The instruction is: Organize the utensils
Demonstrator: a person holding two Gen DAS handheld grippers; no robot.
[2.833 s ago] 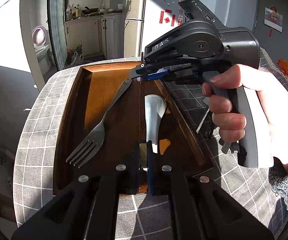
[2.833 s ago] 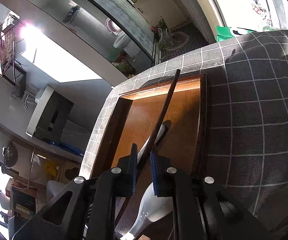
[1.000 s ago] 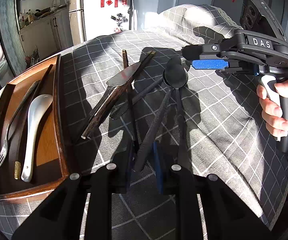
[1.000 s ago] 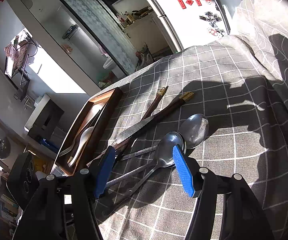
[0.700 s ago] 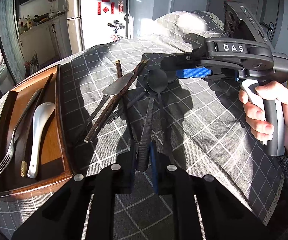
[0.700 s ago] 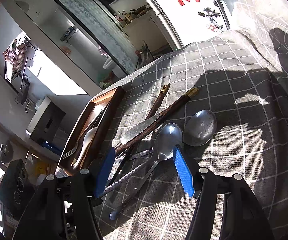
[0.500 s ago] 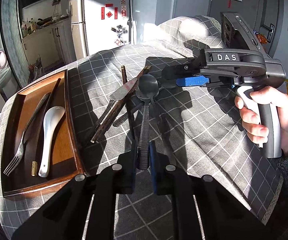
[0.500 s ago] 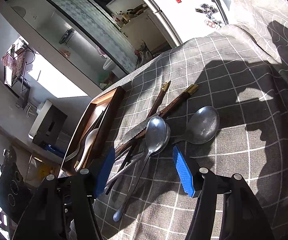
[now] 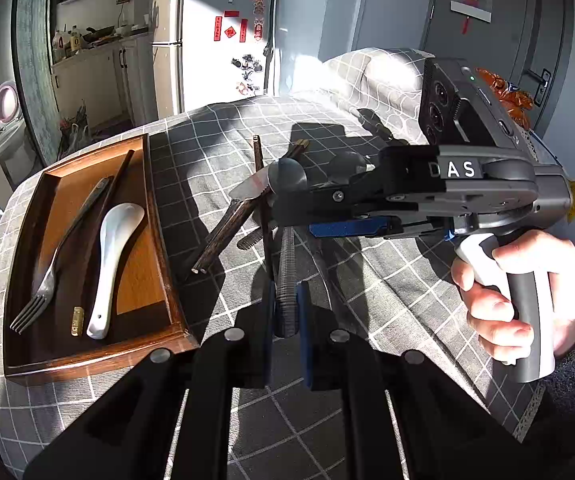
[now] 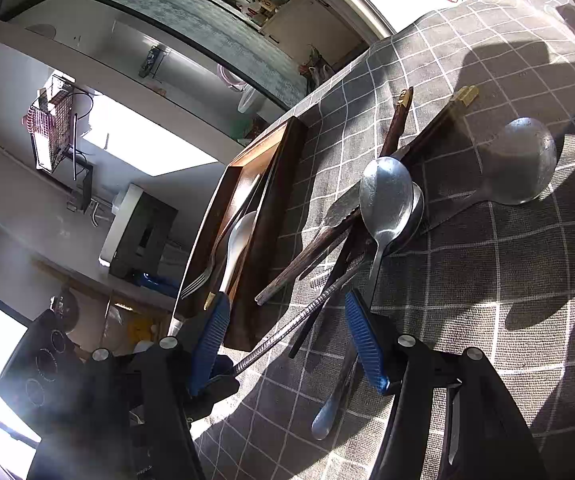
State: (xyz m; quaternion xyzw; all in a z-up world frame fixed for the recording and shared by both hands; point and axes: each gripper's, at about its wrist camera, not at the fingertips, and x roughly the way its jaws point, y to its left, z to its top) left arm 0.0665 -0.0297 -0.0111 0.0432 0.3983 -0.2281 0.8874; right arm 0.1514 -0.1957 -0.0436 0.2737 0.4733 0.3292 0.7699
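Now the left gripper (image 9: 285, 312), jaws just closed on the ribbed-handled steel spoon (image 9: 286, 216), lifts it at frame centre toward the brown wooden tray (image 9: 159, 236), while the right gripper (image 10: 287, 340) stays half open, empty.

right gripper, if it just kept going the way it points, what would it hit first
Probably the spoon with the ribbed handle, held by the left gripper and crossing between the open right gripper fingers. Depth is unclear; it may pass above, reaching the pile on the tablecloth.

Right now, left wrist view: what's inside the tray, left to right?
Inside the wooden tray: fork → dark chopstick → white ceramic spoon. Beyond the tray's right wall, the left gripper grips a ridged-handled spoon.
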